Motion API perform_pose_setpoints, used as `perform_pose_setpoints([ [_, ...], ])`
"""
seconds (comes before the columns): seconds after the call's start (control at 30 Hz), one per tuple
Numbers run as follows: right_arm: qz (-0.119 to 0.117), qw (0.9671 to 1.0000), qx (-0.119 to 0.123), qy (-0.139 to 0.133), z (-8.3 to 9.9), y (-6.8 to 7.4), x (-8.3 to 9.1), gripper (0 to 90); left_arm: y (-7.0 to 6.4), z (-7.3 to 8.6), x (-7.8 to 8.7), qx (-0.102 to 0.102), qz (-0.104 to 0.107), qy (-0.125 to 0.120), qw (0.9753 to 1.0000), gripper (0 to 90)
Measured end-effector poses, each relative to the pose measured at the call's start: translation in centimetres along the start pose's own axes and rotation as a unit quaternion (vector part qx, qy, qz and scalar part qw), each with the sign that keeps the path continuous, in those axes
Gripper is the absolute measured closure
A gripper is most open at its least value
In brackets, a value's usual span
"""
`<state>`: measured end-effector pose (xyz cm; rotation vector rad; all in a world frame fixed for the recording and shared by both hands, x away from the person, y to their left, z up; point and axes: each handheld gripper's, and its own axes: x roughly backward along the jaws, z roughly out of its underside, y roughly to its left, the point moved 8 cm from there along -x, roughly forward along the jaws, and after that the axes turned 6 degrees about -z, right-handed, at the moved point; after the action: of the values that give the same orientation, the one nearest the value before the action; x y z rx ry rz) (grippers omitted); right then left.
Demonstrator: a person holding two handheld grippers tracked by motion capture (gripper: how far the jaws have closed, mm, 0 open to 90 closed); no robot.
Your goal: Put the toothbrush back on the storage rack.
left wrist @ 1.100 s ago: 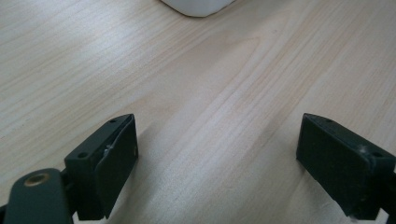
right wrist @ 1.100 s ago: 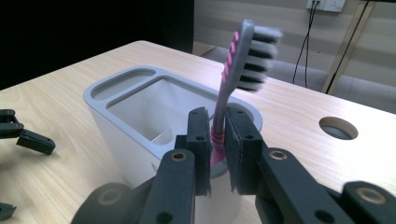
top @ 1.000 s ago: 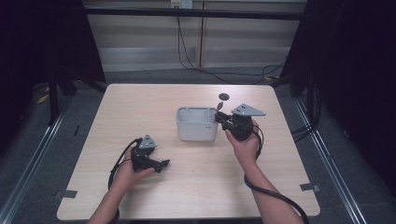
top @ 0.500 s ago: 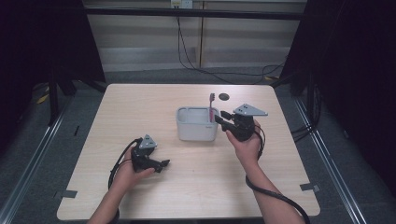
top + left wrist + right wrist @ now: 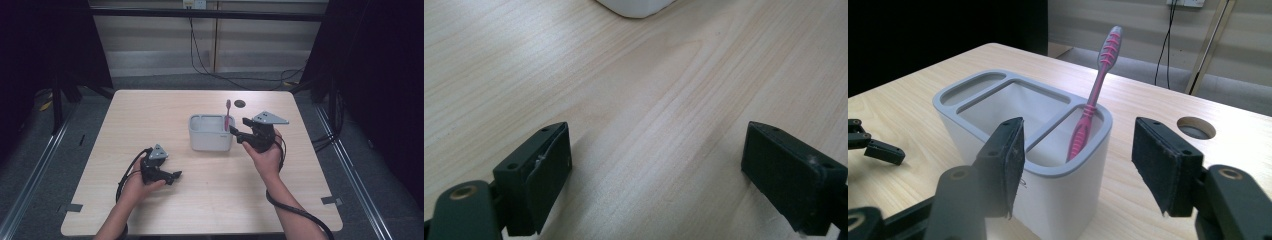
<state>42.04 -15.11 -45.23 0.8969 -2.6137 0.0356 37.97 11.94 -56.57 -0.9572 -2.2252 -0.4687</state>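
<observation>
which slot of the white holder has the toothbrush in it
The narrow end slot nearest the right gripper: the pink toothbrush leans in it. The holder's wide middle compartment and the far narrow slot hold nothing.

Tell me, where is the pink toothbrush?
The pink toothbrush stands tilted in the end compartment of the white holder, the end nearest the right gripper, near the middle of the table.

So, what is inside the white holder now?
A pink toothbrush stands tilted in the end compartment of the white holder, head up. The other compartments look empty; the toothbrush's lower end is hidden by the rim.
</observation>
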Motion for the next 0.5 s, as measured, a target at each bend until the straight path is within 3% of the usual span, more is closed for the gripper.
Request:
perform_pose_setpoints([
  [0.13,-0.006,0.9999,-0.012,0.002,0.1,-0.4,0.3,35.3,0.0,0.0,0.0,0.0,0.0,0.0,1.0,12.4],
  [0.5,-0.018,0.9996,-0.008,0.022,0.7,-0.8,1.1,28.9,0.0,0.0,0.0,0.0,0.0,0.0,1.0,12.4],
])
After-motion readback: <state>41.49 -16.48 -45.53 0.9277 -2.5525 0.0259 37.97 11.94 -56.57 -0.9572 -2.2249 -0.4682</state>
